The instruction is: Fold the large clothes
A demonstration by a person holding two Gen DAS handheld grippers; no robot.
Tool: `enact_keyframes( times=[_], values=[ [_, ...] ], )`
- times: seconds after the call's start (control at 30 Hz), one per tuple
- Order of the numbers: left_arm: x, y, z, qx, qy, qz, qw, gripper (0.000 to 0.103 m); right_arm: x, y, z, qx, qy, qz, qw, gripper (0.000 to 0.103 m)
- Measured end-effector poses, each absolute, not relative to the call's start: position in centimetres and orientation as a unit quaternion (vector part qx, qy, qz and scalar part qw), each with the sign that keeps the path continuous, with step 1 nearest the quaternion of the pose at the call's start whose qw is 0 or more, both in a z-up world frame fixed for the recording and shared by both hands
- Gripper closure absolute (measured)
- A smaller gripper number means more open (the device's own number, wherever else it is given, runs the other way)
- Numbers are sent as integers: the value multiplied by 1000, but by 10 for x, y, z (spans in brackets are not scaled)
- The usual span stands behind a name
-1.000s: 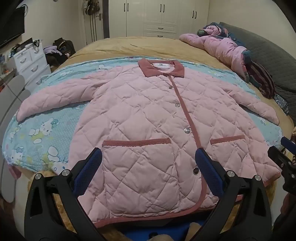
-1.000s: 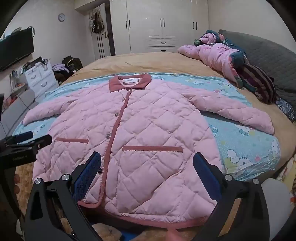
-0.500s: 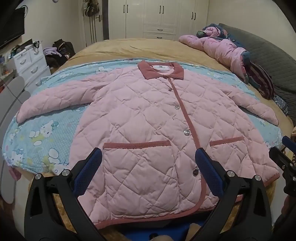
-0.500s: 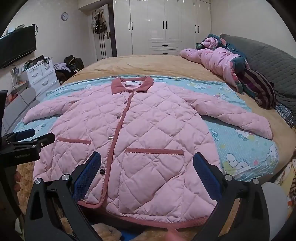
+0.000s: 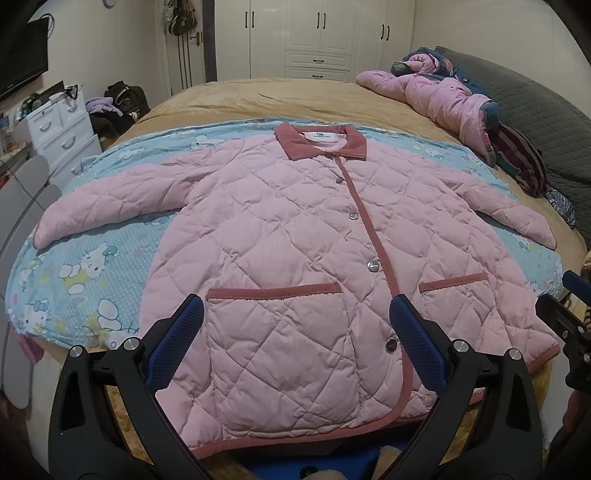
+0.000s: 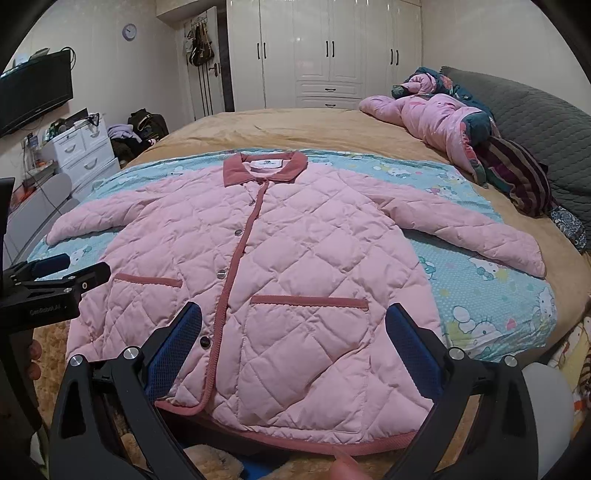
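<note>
My left gripper (image 5: 295,325) and right gripper (image 6: 293,325) both stand spread, holding nothing, above the hem. The pink quilted jacket with dusty-rose trim (image 5: 314,236) lies flat, buttoned, sleeves outstretched, on a blue cartoon-print sheet (image 5: 81,273) across the tan bed (image 5: 277,99)

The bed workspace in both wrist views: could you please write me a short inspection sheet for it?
Surface: bed with a tan cover; a blue cartoon-print sheet is spread over its near part.
Job's things: pink quilted jacket lies flat and face up on the sheet, buttoned, both sleeves spread out, collar at the far end; nothing folded yet.
Clutter: crumpled pink garments and a striped item at the far right of the bed.
Grippers: left gripper and right gripper hover over the hem, jaws open, holding nothing.
Cables: nothing seen on the bed.
Surroundings: white wardrobe, white drawer unit, wall television, clock.
</note>
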State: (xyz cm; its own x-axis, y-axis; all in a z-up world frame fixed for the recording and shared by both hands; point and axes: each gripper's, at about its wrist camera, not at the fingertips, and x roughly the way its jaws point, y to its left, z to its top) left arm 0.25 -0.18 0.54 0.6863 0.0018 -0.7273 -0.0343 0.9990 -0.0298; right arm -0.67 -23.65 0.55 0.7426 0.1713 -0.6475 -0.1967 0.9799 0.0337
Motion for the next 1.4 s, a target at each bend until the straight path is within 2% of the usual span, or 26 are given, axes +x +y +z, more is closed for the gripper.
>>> enact_keyframes(
  times=[1.4],
  values=[
    [15,-3,-2,-12,402,6,915,9,3,-227,-5,-17,356,104,929,4]
  ],
)
